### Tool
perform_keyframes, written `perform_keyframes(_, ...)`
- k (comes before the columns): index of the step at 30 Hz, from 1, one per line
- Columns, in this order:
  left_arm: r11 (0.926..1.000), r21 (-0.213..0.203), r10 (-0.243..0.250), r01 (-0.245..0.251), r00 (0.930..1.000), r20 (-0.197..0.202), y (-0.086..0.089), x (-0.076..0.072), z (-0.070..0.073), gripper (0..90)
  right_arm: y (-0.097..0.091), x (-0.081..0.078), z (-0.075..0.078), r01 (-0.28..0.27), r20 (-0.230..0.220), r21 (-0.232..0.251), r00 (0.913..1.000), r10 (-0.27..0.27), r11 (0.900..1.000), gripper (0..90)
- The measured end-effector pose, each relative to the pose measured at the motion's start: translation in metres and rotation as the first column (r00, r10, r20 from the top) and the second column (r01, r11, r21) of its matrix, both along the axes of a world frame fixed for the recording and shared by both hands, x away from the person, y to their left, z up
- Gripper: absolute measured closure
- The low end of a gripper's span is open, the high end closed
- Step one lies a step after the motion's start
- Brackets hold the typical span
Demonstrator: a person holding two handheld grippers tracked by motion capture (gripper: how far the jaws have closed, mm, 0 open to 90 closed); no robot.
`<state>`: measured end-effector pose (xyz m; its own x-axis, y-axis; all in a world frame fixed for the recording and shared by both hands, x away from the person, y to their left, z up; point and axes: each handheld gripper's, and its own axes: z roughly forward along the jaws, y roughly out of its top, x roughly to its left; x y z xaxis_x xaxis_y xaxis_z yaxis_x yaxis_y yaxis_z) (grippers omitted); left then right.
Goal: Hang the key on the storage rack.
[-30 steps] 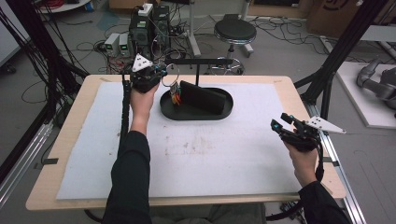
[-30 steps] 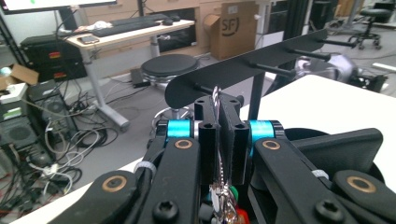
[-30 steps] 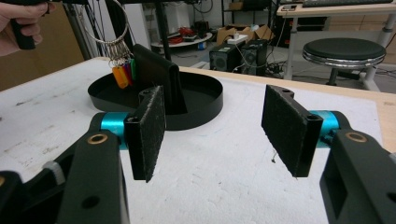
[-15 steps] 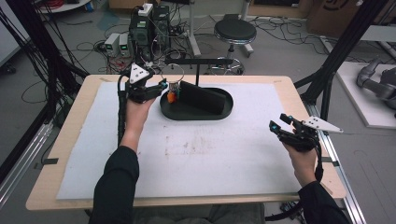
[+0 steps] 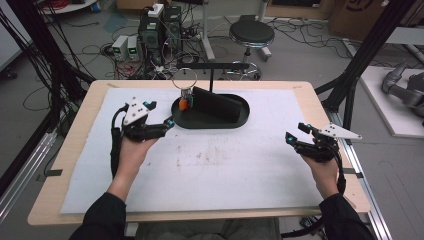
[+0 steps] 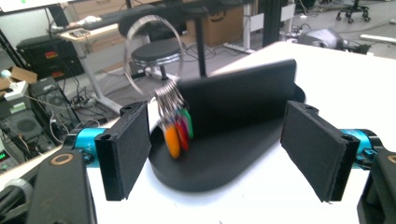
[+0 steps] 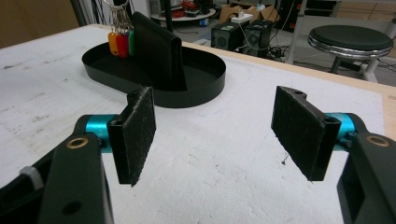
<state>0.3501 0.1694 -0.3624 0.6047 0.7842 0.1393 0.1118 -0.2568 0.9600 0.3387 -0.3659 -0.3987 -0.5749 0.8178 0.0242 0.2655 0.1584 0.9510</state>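
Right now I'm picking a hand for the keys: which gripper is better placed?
Left. The left gripper is beside the tray, jaws open toward the keys; the right gripper is farther off.

Left claw (image 5: 169,121) opened, released key ring (image 5: 184,95), withdrew from tray (image 5: 240,117).

1. Tray (image 5: 240,120): black, oval.
2. Upright wallet (image 5: 216,104): black.
3. Key ring (image 6: 148,51): silver; tags (image 6: 176,133) orange, red, green.
4. Table cover (image 5: 225,160): white, brownish stains; wooden edge.
5. Left gripper (image 5: 162,116) and right gripper (image 5: 296,133): black with teal fittings, grey plates.
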Motion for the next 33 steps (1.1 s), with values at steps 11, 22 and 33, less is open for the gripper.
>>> perform_keyframes(11,0.9981,0.061,0.014,-0.009,0.9971,-0.075,0.025,-0.044,-0.045,24.1,0.003,0.006,-0.003,-0.003,-0.022,-0.028,0.9998,0.003,0.9996,29.8)
perform_keyframes(22,0.9981,0.029,0.055,-0.054,0.9975,-0.044,0.048,-0.048,-0.048,23.9,0.003,0.005,-0.004,0.016,-0.048,-0.04,0.9987,-0.018,0.9991,29.1)
perform_keyframes(33,0.9972,-0.004,0.074,-0.074,0.996,-0.051,0.053,-0.04,-0.047,23.1,-0.002,0.002,-0.006,0.027,-0.06,-0.046,0.9977,-0.03,0.9986,27.8)
